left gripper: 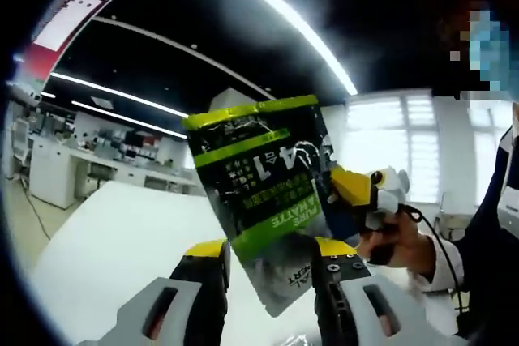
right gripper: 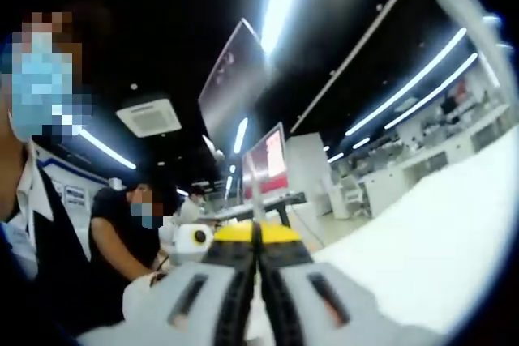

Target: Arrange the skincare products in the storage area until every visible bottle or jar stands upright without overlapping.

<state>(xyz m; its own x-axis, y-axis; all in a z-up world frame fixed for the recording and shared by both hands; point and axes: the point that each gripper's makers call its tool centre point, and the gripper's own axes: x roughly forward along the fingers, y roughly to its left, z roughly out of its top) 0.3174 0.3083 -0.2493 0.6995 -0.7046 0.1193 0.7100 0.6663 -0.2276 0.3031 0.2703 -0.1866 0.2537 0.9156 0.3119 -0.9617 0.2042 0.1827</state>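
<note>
Between the left gripper's (left gripper: 268, 255) two yellow-tipped fingers, in the left gripper view, a green and black pouch (left gripper: 263, 200) rises edge-up, its printed text upside down. The fingers (left gripper: 208, 250) stand a narrow way apart with the pouch's lower corner in the gap; whether they actually press on it cannot be told. Just right of the right-hand finger, the other gripper (left gripper: 362, 192) comes in from the side, its yellow tip touching the pouch's right edge, with a person's hand (left gripper: 397, 242) behind it. Beyond the fingers lies a white table (left gripper: 113, 241), and farther off a room with benches and long ceiling lights (left gripper: 284, 18).

In the right gripper view, the right gripper (right gripper: 257, 237) has its fingers brought together on the pouch (right gripper: 254, 188), seen here edge-on as a thin sheet rising straight up from between the yellow tips. To the left of the fingers a yellow and white part of the left gripper (right gripper: 193, 241) shows near the tips. Further left sits a person in a dark shirt (right gripper: 126, 241), and at the near left edge another person's dark sleeve (right gripper: 36, 281). To the right of the fingers stretches the white table (right gripper: 438, 232).
</note>
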